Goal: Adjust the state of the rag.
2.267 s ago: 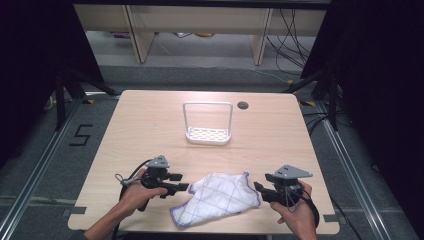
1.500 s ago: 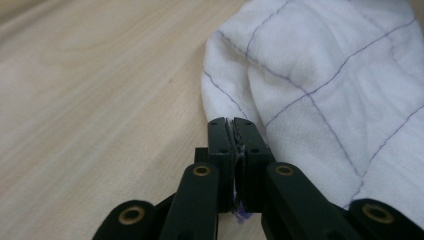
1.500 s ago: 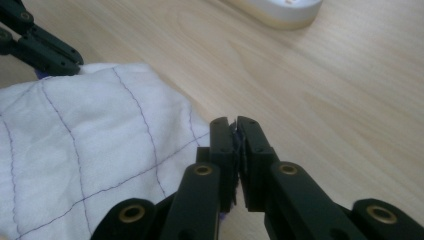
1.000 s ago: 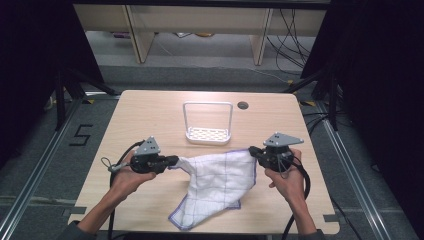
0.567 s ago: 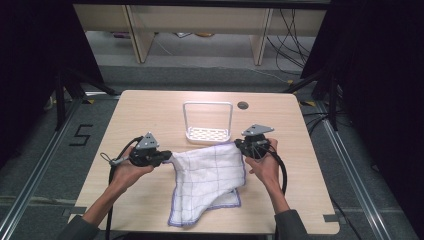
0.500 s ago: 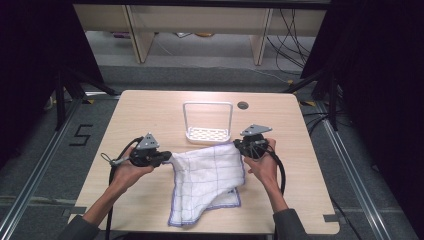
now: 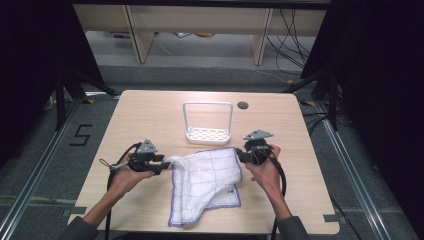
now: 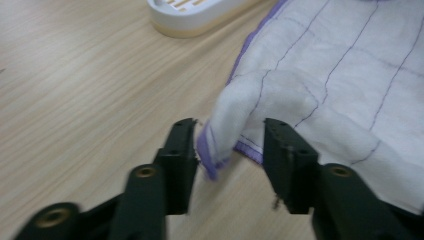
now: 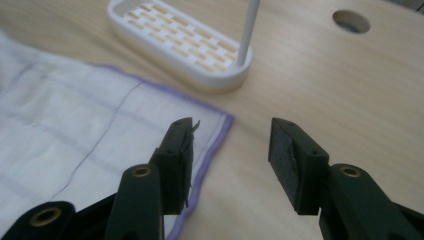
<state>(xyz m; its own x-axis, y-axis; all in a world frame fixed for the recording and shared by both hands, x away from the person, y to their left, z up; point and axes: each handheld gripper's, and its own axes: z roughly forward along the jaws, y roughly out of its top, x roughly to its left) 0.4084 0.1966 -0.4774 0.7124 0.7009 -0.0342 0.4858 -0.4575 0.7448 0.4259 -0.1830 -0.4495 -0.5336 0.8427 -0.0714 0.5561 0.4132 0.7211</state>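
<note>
While one white cloth (image 7: 205, 182) lies spread on the table (image 7: 150, 110), two grippers flank it: the left gripper (image 8: 227, 150) stands wide around a raised corner, the right gripper (image 9: 230, 145) gapes beside another corner. One white rack (image 7: 208, 134) stands behind.

Even overhead light brightens the table (image 7: 150, 115); its surroundings fall nearly black. Shadows stay soft and faint. In both gripper views the near black jaws blur, far edges soften.
</note>
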